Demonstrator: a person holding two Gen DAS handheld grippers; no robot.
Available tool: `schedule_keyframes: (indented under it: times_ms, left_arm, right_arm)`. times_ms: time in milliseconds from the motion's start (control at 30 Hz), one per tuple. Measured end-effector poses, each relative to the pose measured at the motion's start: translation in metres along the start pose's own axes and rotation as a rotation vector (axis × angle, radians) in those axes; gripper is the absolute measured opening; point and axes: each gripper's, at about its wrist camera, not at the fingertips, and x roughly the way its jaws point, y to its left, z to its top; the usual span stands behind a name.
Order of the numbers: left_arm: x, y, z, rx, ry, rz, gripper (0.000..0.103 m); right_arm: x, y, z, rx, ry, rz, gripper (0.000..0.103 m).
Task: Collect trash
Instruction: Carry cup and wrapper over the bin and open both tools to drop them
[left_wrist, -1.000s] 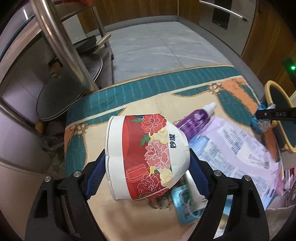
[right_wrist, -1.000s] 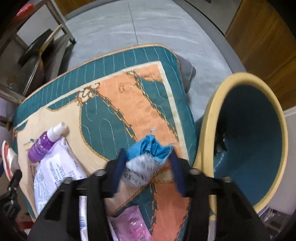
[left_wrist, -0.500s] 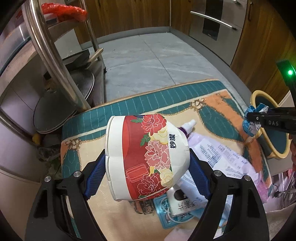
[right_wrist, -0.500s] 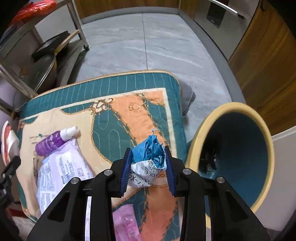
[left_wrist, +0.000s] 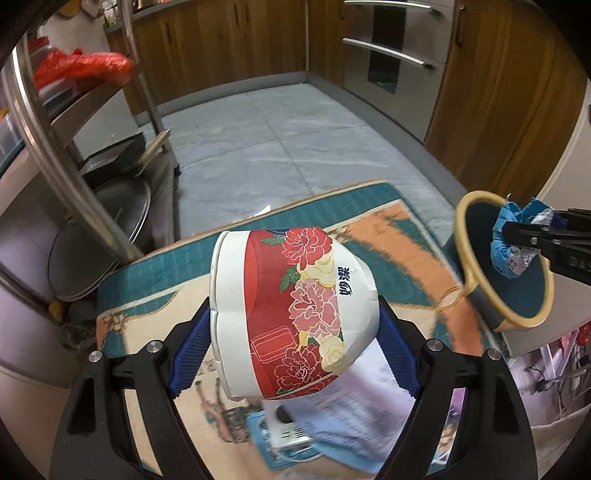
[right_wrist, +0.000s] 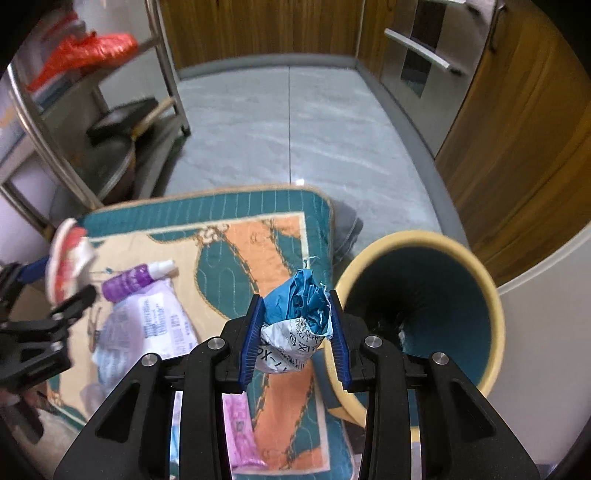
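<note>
Both grippers have risen clear of the patterned floor mat (right_wrist: 258, 251) in the past second, each clamped on a piece of rubbish. The left gripper (left_wrist: 291, 354) grips a crushed floral paper bowl (left_wrist: 291, 306) between its blue pads, carried on its side well above the mat. The right gripper (right_wrist: 295, 328) is closed on a crumpled blue-and-white wrapper (right_wrist: 299, 317), which a second ago sat low over the mat and now hangs at the yellow rim of the teal wastebasket (right_wrist: 491, 295); from the left wrist view the wrapper appears over the basket's mouth. That puts the wrapper, by the look of it, on the point of release, with the bowl likely to follow. Still lying on the mat are a purple spray bottle (right_wrist: 133, 280), a printed white plastic pouch (right_wrist: 155, 325) just beside it, a pink packet (right_wrist: 240, 424) and a small blue packet (left_wrist: 284, 435), so the collecting appears far from finished. A steel kitchen rack (left_wrist: 74, 177) stands to the left.
</note>
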Motion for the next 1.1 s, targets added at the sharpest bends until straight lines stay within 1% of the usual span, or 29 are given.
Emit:
schedule_keyframes:
  times_ms: [100, 267, 333, 433, 567, 700, 933, 1100]
  left_arm:
    - [-0.003, -0.013, 0.007, 0.013, -0.019, -0.015, 0.081]
    - [-0.01, -0.035, 0.014, 0.046, -0.048, -0.039, 0.081]
    - [-0.014, -0.045, 0.017, 0.063, -0.061, -0.047, 0.081]
    - [-0.018, -0.057, 0.021, 0.088, -0.08, -0.059, 0.081]
    - [-0.022, -0.074, 0.026, 0.123, -0.103, -0.069, 0.081]
    - [-0.02, -0.089, 0.029, 0.147, -0.109, -0.079, 0.081]
    - [-0.01, -0.119, 0.032, 0.191, -0.103, -0.098, 0.081]
    - [-0.003, -0.141, 0.031, 0.221, -0.097, -0.115, 0.081]
  right_arm:
    - [-0.025, -0.008, -0.006, 0.009, -0.053, -0.003, 0.036]
    - [-0.052, -0.027, -0.018, 0.029, -0.117, -0.031, 0.036]
    - [-0.062, -0.04, -0.023, 0.058, -0.14, -0.045, 0.036]
    - [-0.07, -0.06, -0.031, 0.124, -0.153, -0.05, 0.036]
    - [-0.075, -0.088, -0.042, 0.194, -0.152, -0.059, 0.036]
    - [-0.071, -0.112, -0.048, 0.245, -0.144, -0.074, 0.036]
    - [-0.048, -0.142, -0.061, 0.261, -0.078, -0.126, 0.036]
    - [-0.032, -0.162, -0.068, 0.295, -0.032, -0.125, 0.036]
